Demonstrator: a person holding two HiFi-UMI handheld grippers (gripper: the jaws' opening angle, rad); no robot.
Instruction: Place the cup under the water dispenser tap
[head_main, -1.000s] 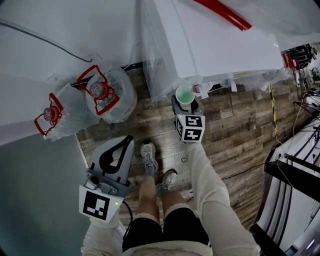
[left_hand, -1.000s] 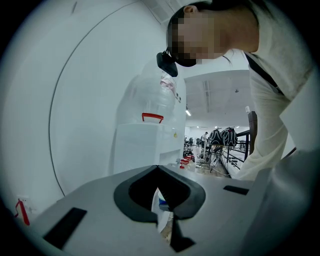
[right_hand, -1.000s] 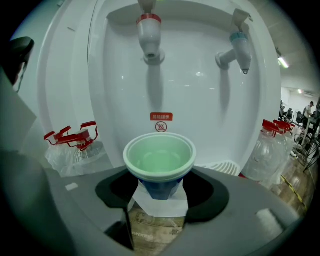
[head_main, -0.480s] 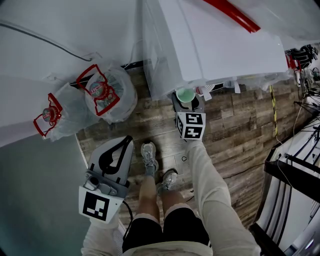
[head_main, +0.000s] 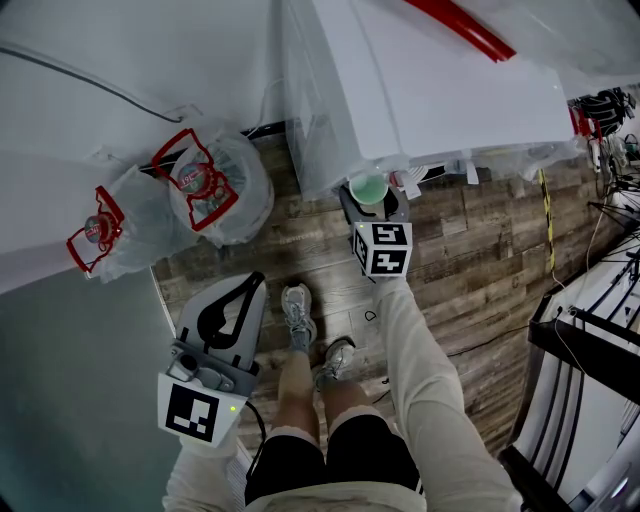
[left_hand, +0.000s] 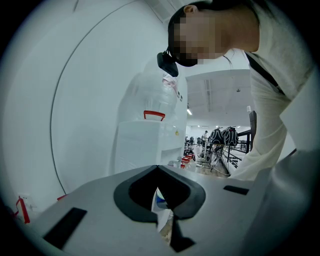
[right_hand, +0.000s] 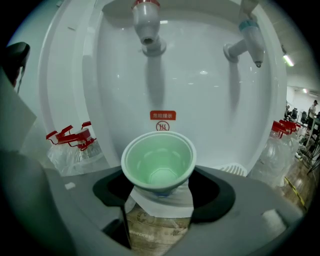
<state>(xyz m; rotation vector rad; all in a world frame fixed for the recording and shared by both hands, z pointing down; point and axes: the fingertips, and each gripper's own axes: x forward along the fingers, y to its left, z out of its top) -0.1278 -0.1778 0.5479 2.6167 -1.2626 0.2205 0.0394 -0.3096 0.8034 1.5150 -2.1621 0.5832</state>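
A pale green cup (right_hand: 158, 161) stands upright in the white dispenser's (head_main: 430, 90) recess, below and a little right of the red-capped tap (right_hand: 146, 25). A blue-capped tap (right_hand: 248, 40) is further right. My right gripper (right_hand: 160, 182) has its jaws on either side of the cup. They are opening, and a dark gap shows on each side of the cup. From the head view the cup (head_main: 369, 188) sits just under the dispenser's front edge, ahead of the right gripper (head_main: 372, 203). My left gripper (head_main: 240, 290) hangs low at the left, shut and empty.
Two plastic-wrapped water bottles with red handles (head_main: 210, 185) (head_main: 110, 235) stand on the wooden floor left of the dispenser. A drip grille (right_hand: 235, 171) lies right of the cup. The person's shoes (head_main: 298, 315) are below. Racks and cables (head_main: 590, 330) fill the right side.
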